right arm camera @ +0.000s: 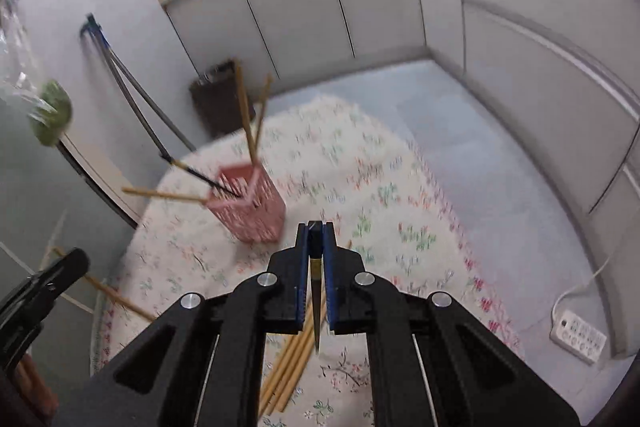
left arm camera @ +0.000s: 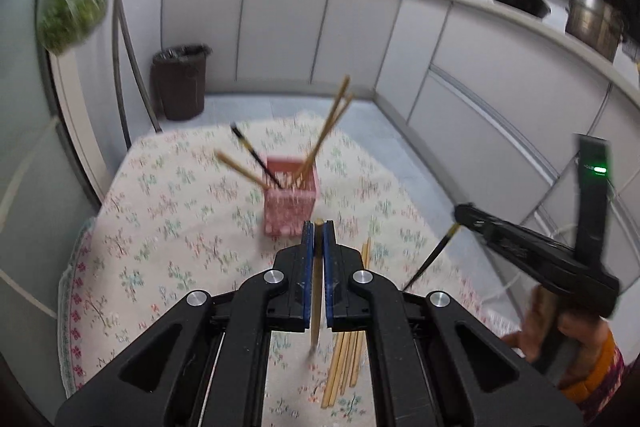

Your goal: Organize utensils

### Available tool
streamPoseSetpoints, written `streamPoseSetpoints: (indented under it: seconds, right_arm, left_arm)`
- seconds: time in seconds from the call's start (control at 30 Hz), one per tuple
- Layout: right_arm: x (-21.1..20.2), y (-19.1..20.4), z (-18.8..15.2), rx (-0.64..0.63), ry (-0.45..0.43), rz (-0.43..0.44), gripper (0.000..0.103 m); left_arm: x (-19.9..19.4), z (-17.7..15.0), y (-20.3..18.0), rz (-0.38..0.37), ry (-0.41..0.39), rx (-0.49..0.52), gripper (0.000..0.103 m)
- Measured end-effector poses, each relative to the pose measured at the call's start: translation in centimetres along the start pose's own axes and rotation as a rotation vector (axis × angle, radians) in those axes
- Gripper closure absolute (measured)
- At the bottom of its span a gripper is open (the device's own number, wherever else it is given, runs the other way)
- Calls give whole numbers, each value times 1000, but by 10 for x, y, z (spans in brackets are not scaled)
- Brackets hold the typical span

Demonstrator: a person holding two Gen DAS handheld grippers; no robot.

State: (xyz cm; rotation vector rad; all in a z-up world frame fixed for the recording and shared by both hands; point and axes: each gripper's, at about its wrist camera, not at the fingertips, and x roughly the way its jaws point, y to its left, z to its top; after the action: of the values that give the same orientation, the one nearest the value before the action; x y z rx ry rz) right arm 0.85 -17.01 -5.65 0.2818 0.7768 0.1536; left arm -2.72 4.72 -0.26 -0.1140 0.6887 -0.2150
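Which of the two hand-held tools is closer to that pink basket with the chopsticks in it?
Left, as far as the views show. The left tool, shut on a wooden chopstick, hangs just in front of the pink basket. The right tool, gripping a black chopstick, sits farther off to the basket's right.

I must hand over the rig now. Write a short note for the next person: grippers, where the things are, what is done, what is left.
Left gripper: shut on a wooden chopstick.
Right gripper: shut on a black chopstick.
Pink holder stands on the floral cloth.
Done: four chopsticks already stand in the holder, three wooden and one black.
Left: put in both held chopsticks, then the wooden bundle lying on the cloth below the grippers.
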Motion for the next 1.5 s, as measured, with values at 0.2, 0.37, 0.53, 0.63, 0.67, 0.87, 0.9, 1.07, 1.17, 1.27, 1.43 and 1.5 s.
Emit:
streamPoseSetpoints:
  seconds: [0.2, 0.37, 0.53, 0.63, 0.67, 0.87, 0.9, 1.07, 1.17, 1.27, 1.43, 1.5]
  right_arm:
    - [-54, 21, 67, -16, -215, 78, 96]
    - [-68, 34, 111, -15, -295, 119, 96]
    - [-51, 37, 136, 8, -304, 153, 96]
    - [-33, 41, 142, 8, -295, 164, 96]
    - [-25, 41, 144, 8, -292, 166, 96]
    - [14, 47, 139, 3, -247, 186, 96]
    - [18, 49, 137, -1, -243, 182, 96]
    - [37, 56, 131, -11, -229, 166, 96]
    - [49, 58, 130, -6, -216, 164, 96]
    - [66, 64, 125, -6, -193, 157, 96]
    - [93, 75, 114, -20, -148, 169, 59]
    - [91, 76, 110, -16, -170, 158, 43]
  left_arm:
    - [-18, 53, -1, -7, -131, -34, 99]
    - [-18, 107, -4, 1, -212, -37, 99]
    - [2, 143, -2, 34, -271, -54, 99]
    - [25, 155, 7, 66, -280, -78, 99]
    - [35, 155, 11, 76, -280, -90, 98]
    - [87, 132, 42, 29, -167, -175, 81]
    - [84, 125, 49, 38, -176, -195, 81]
    - [69, 118, 69, 64, -167, -262, 78]
    - [61, 119, 73, 76, -176, -272, 68]
    - [55, 119, 77, 82, -192, -273, 63]
    - [58, 120, 77, 88, -169, -267, 63]
    - [58, 119, 75, 89, -164, -258, 62]
